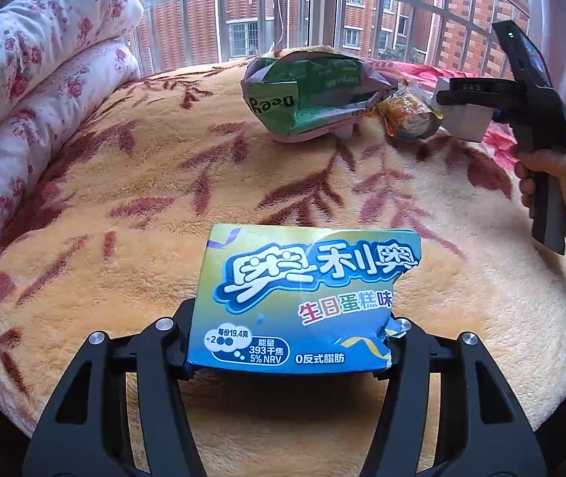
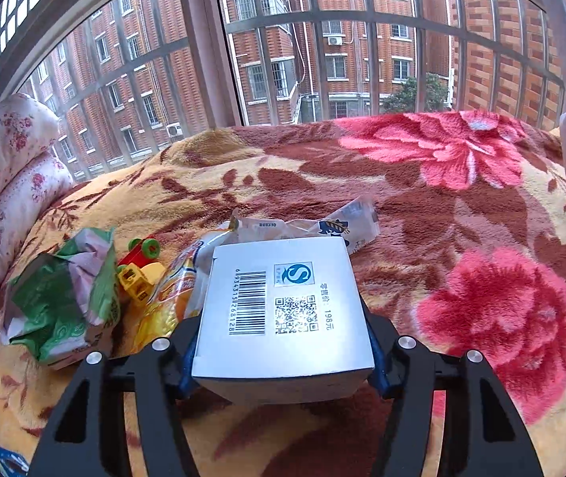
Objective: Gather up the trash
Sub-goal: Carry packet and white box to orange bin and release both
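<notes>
Cookie box (image 1: 303,302) between left gripper (image 1: 289,353) jaws, above blanket (image 1: 124,206). Barcoded box (image 2: 283,310) between right gripper (image 2: 281,361) jaws. Left of it: snack wrapper (image 2: 171,294), toy vehicle (image 2: 140,266), crumpled bag (image 2: 64,298). Another wrapper (image 2: 322,226) behind. Folded quilt (image 1: 32,79) far left.

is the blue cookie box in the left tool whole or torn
Torn. The blue cookie box has a ragged piece missing along its right edge, where the left tool grips it.

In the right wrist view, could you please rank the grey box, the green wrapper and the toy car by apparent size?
1. grey box, though nearest the camera
2. green wrapper
3. toy car, partly hidden
</notes>
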The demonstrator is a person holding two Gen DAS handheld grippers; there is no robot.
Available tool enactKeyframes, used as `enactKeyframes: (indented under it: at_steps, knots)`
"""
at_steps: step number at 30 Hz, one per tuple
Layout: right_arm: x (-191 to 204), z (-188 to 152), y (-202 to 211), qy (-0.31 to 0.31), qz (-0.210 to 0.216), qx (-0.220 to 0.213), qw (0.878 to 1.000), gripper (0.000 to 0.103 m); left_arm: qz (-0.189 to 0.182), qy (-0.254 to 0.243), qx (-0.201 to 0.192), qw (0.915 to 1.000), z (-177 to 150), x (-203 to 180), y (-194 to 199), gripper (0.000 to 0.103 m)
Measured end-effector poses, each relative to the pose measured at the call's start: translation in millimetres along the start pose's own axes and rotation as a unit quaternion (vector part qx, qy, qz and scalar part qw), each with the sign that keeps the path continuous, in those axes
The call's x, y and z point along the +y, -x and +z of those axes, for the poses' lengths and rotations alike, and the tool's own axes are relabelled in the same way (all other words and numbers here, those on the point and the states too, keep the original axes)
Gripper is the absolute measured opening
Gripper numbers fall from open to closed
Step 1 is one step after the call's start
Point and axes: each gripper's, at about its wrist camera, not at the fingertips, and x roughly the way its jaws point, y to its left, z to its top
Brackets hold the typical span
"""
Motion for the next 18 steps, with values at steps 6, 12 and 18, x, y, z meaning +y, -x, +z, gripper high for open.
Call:
enactKeyframes:
  at_steps: [6,12,18]
  knots:
    - [0,-27,83,0.012,0.049,-0.025,0.998,0.062,-0.018,0.01,0.0,0.9998,2,5,7,0.057]
    - [10,-82,172,0.042,0.089,-0.033,0.995,0.062,-0.05,0.009,-0.005,0.9987,-7,12,44,0.057]
    - [29,-142,242,0.053,0.145,-0.015,0.988,0.062,-0.063,-0.013,-0.006,0.9979,-27,17,81,0.057]
